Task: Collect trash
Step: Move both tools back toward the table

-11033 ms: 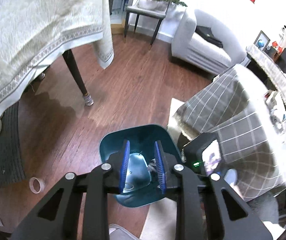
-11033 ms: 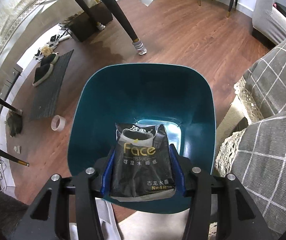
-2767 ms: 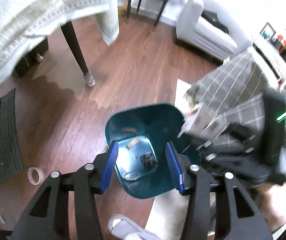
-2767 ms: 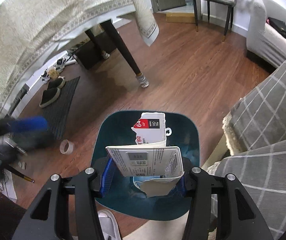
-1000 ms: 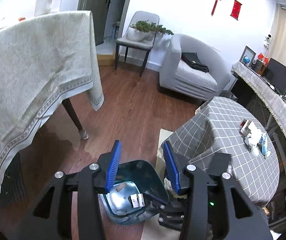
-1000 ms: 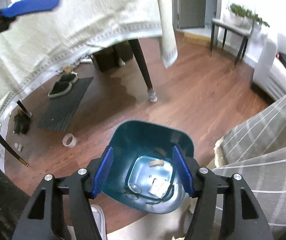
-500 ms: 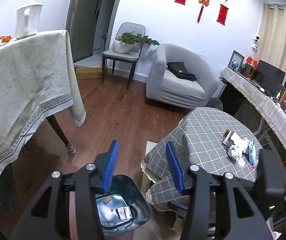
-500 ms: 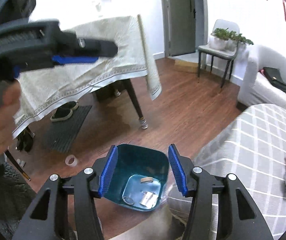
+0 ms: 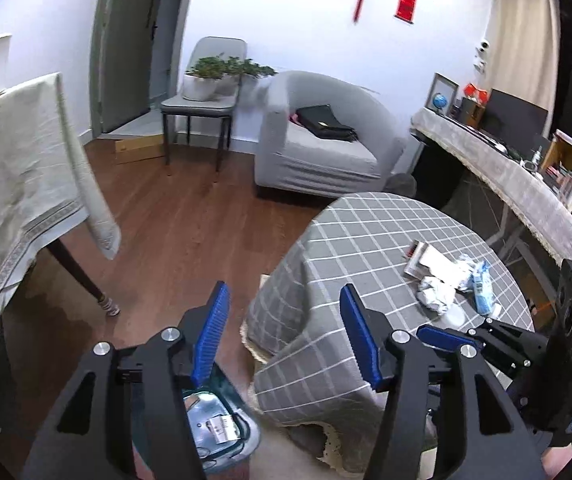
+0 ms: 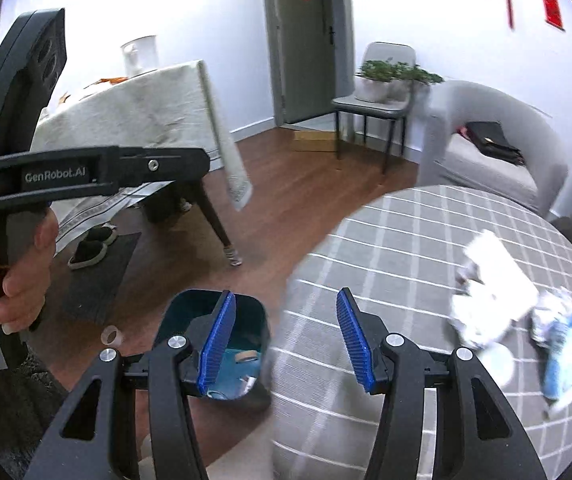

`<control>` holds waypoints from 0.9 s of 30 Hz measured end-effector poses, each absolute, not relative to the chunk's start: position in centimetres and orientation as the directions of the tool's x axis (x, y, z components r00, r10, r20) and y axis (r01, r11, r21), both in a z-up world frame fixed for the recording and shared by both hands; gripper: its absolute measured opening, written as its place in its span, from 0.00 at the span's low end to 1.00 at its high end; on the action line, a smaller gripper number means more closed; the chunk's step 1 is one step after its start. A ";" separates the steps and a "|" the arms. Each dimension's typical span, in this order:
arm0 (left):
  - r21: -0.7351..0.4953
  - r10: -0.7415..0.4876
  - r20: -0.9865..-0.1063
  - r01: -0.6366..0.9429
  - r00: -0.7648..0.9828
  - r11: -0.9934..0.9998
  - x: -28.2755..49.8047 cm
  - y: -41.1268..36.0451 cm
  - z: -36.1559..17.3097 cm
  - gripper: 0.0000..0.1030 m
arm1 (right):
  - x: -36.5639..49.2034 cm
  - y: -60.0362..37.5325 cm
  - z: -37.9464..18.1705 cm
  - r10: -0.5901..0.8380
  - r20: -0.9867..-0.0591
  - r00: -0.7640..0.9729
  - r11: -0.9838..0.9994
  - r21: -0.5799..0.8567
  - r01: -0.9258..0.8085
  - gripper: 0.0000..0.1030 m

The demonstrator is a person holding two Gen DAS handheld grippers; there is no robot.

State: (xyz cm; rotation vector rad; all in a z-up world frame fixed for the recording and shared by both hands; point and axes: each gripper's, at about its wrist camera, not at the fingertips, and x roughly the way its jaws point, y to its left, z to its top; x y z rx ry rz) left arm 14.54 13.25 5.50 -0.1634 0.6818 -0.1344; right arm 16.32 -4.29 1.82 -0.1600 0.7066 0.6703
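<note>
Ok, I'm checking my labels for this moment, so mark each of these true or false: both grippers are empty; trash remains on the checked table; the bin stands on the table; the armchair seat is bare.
1. Both the left gripper and the right gripper are empty: true.
2. Trash remains on the checked table: true.
3. The teal bin stands on the table: false, it stands on the floor beside it.
4. The armchair seat is bare: false, a black bag lies there.

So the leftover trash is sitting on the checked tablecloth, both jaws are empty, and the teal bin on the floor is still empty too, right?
Not quite: the teal bin already holds trash, small packets and scraps on its bottom, as the left wrist view shows. The rest stands: crumpled wrappers lie on the checked tablecloth, and both jaws are empty.
</note>
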 end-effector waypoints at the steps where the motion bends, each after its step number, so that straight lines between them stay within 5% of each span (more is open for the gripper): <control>1: -0.192 -0.185 -0.616 0.081 0.766 0.978 14.7 12.5 5.4 0.59 | 16.5 -5.0 1.8 0.507 -0.648 0.569 0.789 0.083 -0.608 0.52; 27: -0.128 -0.333 -0.732 0.361 0.594 0.924 18.5 -3.7 -0.1 0.61 | 17.2 -20.7 0.8 0.283 -0.689 0.667 0.940 0.061 -0.336 0.52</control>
